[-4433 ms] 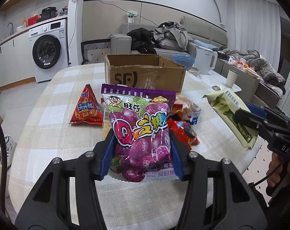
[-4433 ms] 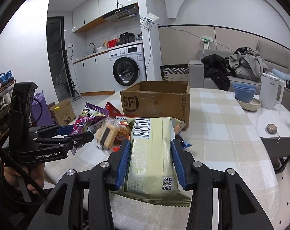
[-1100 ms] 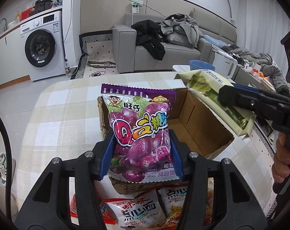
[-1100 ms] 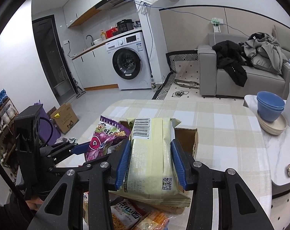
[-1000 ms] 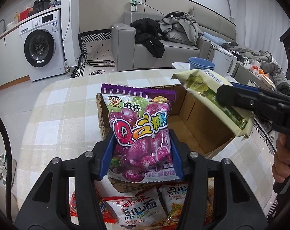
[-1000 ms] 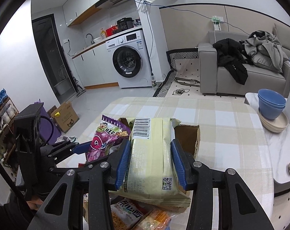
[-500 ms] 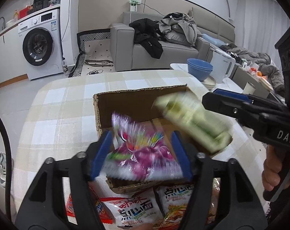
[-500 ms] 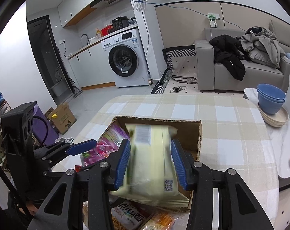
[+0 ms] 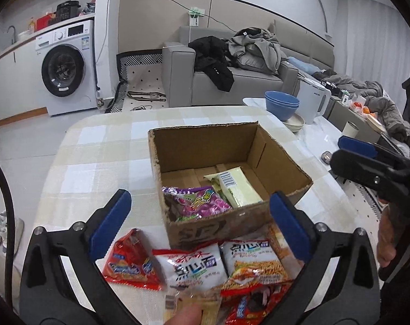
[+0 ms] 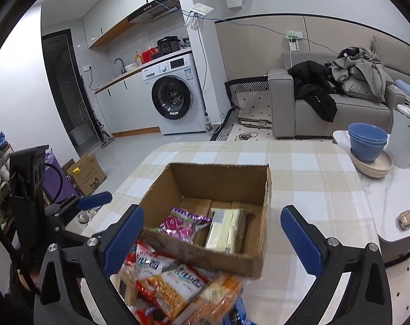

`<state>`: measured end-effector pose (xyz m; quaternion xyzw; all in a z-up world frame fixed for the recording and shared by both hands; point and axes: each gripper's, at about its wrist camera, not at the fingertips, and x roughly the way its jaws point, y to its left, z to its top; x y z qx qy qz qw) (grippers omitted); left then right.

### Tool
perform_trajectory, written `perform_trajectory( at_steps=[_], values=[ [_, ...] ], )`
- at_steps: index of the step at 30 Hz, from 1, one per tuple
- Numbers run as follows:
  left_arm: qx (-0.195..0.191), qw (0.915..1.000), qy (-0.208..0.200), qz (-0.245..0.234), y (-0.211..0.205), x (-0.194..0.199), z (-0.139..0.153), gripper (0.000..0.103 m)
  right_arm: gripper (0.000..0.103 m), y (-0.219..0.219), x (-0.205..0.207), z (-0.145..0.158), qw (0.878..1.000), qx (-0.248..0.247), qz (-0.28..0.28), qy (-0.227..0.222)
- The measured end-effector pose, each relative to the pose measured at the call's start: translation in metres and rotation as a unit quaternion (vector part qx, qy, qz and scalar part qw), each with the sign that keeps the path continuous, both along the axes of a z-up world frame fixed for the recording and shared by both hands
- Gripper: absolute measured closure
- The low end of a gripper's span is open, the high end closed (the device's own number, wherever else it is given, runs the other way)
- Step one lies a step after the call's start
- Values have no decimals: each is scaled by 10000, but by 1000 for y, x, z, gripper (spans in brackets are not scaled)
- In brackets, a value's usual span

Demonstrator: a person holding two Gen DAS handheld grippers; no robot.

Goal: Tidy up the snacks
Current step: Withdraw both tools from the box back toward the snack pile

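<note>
The open cardboard box (image 9: 223, 224) (image 10: 205, 260) stands on the checked tablecloth. Inside lie the purple candy bag (image 9: 199, 203) (image 10: 183, 224) and the pale green packet (image 9: 237, 187) (image 10: 226, 230), side by side. My left gripper (image 9: 199, 200) hovers at the box's near edge, jaws opening wide with nothing held. My right gripper (image 10: 212, 214) is likewise above the near edge, jaws opening and free of any snack. Loose noodle packets (image 9: 194, 268) (image 10: 172, 284) and a red triangular bag (image 9: 129, 262) lie in front of the box.
Stacked blue bowls (image 9: 282, 104) (image 10: 367, 140) and a white kettle (image 9: 311, 103) stand on a marble side table at the right. A small tan case (image 10: 405, 219) lies there too. Beyond the table's far edge are a sofa and a washing machine.
Both grippers went from shut on their snacks to wide open. The purple bag and the green packet dropped into the box. Both grippers drew back a little.
</note>
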<state>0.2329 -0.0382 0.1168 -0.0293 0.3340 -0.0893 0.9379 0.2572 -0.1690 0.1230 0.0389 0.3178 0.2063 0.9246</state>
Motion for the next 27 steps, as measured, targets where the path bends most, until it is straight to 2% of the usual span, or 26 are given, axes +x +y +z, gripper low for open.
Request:
perform_trajectory(
  at_steps=[4,13,16,23,27],
  values=[
    [118,9999,-62,36,2,-28,3,1,0,-2,-19,0,10000,-78,-18,0],
    [101,9998,-136,127,13,-78,-4,1,0,-5,-59,-14,9997,-233,-77,46],
    [57,9999,-76,144,20,-88,-11,1,0,-5,-69,-21,9997,-225,-71,108],
    [237,9995,0,207,28,-109,-26,1,0,-5,-81,-40,9991,-251,-209,257],
    [248,9993,92,260,32,-112,-33,1,0,4,-84,-46,9977,-548,-258,288]
  ],
)
